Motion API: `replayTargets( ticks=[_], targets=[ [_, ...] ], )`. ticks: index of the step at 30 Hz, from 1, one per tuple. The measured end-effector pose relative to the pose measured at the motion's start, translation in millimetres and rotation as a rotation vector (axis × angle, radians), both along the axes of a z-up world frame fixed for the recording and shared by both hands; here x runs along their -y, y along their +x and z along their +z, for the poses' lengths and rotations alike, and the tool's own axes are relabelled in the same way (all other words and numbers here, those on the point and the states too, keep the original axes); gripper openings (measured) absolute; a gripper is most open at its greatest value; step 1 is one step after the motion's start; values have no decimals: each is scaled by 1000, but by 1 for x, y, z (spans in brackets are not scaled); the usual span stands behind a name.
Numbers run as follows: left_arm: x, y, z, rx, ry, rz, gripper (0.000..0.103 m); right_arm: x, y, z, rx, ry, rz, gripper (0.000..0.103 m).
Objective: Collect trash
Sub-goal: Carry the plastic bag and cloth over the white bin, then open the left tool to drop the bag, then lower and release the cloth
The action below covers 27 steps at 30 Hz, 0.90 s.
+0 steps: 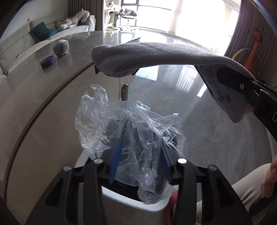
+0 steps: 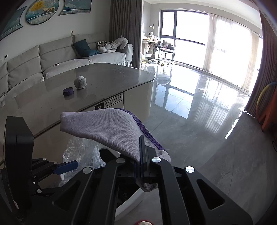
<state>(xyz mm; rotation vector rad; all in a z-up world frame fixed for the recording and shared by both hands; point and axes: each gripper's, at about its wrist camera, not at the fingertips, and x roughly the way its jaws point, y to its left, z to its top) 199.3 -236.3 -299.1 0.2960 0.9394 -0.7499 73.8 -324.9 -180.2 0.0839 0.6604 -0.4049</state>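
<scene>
Right gripper (image 2: 141,166) is clamped on the grey sock (image 2: 107,128), lower center; left gripper (image 1: 140,162) looks spread wide around the plastic bag (image 1: 128,131), probably loose.

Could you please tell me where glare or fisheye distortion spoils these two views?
Left wrist view: the window is blown out, the table edge bows strongly, and the plastic bag glints. Right wrist view: the window is overexposed, its glare streaks the floor, and the sock stays sharp.
</scene>
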Motion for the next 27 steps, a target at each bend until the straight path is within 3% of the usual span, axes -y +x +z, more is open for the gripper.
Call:
replayTargets(
  ticks=[3, 13, 27],
  targets=[
    [-1, -3, -6, 60, 26, 8, 98, -2, 3, -1, -12, -5, 4, 3],
    [-12, 3, -7, 62, 35, 33, 98, -9, 6, -5, -31, -14, 23, 3],
    [-76, 13, 33, 126, -28, 212, 98, -32, 21, -31, -92, 64, 69, 3]
  ],
)
